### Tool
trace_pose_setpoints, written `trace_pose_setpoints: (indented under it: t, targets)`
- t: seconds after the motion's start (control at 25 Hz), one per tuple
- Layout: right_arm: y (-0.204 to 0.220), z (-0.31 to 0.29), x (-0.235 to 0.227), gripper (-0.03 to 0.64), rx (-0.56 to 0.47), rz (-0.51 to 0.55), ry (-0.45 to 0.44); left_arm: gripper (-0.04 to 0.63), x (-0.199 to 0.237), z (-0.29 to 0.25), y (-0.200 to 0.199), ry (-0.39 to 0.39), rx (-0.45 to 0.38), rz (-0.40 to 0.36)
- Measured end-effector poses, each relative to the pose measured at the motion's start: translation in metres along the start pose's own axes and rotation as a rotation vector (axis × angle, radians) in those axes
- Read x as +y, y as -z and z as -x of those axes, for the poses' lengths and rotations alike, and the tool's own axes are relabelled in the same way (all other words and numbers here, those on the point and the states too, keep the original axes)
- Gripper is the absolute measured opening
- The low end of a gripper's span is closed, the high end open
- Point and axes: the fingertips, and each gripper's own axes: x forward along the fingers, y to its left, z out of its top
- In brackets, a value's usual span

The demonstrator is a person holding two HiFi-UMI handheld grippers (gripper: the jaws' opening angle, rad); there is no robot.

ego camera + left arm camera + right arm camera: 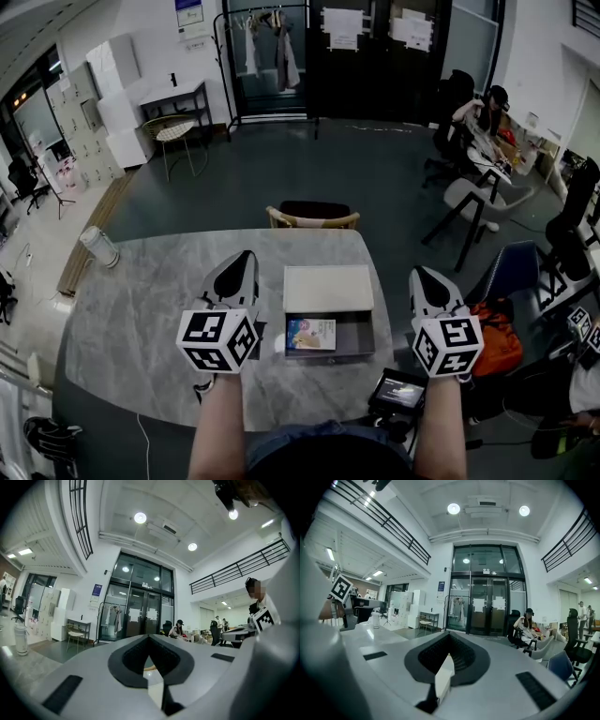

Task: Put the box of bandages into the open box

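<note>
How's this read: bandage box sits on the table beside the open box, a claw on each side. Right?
No. The bandage box lies inside the open box, not on the table beside it; the head view shows it. The left claw and right claw do flank the open box.

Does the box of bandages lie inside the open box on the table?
Yes, the head view shows the box of bandages lying inside the open box, at its left side.

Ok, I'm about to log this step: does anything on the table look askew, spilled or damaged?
Nothing stands out. The box of bandages lies flat inside the open box, and the left tongs and right tongs are shut, empty, either side of it.
</note>
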Motion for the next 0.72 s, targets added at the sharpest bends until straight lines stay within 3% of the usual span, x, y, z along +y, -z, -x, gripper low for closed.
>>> trace_pose_setpoints:
  t: [0.72]
  targets:
    - [0.0006,0.0001,-0.0039,0.025,0.008,0.017,0.004,0.008,-0.0027,-0.0011,-0.0004,0.009,-0.001,-0.021]
